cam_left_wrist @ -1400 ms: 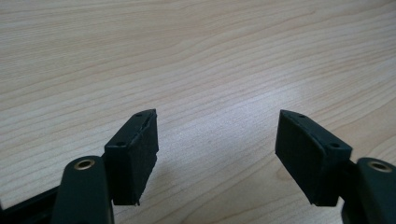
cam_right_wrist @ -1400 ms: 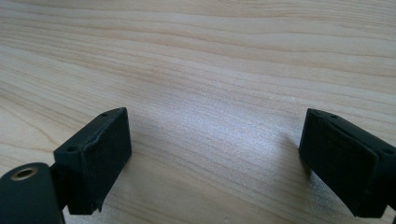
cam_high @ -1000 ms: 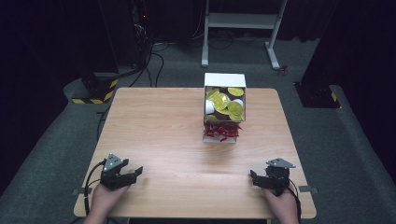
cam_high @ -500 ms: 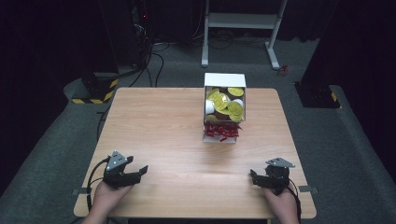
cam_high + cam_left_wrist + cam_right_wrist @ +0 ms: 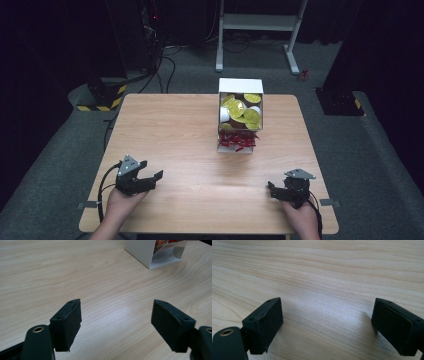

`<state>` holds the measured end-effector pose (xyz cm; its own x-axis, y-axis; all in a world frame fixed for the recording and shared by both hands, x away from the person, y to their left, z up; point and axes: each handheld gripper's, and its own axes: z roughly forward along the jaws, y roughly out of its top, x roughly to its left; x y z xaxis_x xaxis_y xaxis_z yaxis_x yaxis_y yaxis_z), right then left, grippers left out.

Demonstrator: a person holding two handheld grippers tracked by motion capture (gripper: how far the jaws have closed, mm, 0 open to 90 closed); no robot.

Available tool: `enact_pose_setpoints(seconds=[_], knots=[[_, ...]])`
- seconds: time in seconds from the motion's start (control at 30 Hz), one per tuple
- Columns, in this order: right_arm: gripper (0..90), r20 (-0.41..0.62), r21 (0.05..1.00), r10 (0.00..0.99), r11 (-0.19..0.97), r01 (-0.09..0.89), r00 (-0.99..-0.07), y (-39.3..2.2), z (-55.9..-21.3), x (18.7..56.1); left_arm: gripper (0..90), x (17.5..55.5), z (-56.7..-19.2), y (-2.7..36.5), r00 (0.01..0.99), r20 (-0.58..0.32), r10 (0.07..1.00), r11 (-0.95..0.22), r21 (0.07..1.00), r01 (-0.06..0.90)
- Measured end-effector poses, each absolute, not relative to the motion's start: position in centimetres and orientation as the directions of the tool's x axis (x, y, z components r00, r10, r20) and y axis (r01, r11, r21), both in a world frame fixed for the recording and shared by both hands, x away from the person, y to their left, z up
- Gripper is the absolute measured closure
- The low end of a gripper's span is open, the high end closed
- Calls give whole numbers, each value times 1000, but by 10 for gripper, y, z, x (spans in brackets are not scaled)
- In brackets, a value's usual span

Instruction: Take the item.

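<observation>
1. The white open-topped cardboard box [image 5: 240, 117], with yellow-lidded round cups in its far part and red wrappers in its near part, stood toward the far edge of the light wooden table [image 5: 190, 130], right of the middle, well apart from both grippers.
2. Nearest the person, the black two-jaw left gripper [image 5: 151, 177] sat just above the table by the near left corner. Its jaws were spread wide and held nothing; in the left gripper view there was bare wood between the pads [image 5: 67, 323].
3. The black two-jaw right gripper [image 5: 270, 189] sat by the near right corner, jaws likewise wide apart and empty, with plain wood grain between its pads [image 5: 265, 321] in the right gripper view.
4. Farther on lay the bare middle of the table. In the left gripper view a white corner of the box [image 5: 155, 251] stood ahead and to the right, so that gripper was turned toward it.
5. Judged from this, the work had hardly begun: nothing had been lifted out and nothing lay on the wood beside the box. What was left was nearly everything: reaching across to the box, closing on a cup or wrapper, and carrying it off.
</observation>
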<state>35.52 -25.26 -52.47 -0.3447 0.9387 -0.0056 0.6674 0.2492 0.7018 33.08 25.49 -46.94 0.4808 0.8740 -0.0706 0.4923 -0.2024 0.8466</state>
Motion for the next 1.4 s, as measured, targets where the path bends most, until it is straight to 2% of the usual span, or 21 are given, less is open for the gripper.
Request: enact_pose_setpoints(seconds=[0.53,0.73,1.07,1.4], knots=[[110,-15,705,935,261,659,-353,-253,-525,356,277,355,-459,220,479,-59,876,-200,859,472],[114,-4,701,936,254,667,-352,-253,-524,354,322,357,-450,198,492,-32,870,-231,855,464],[114,-5,702,935,257,664,-356,-253,-524,354,322,361,-444,178,519,-15,855,-252,862,439],[114,-7,703,934,258,662,-357,-253,-525,354,305,368,-439,173,533,-34,846,-228,879,418]])
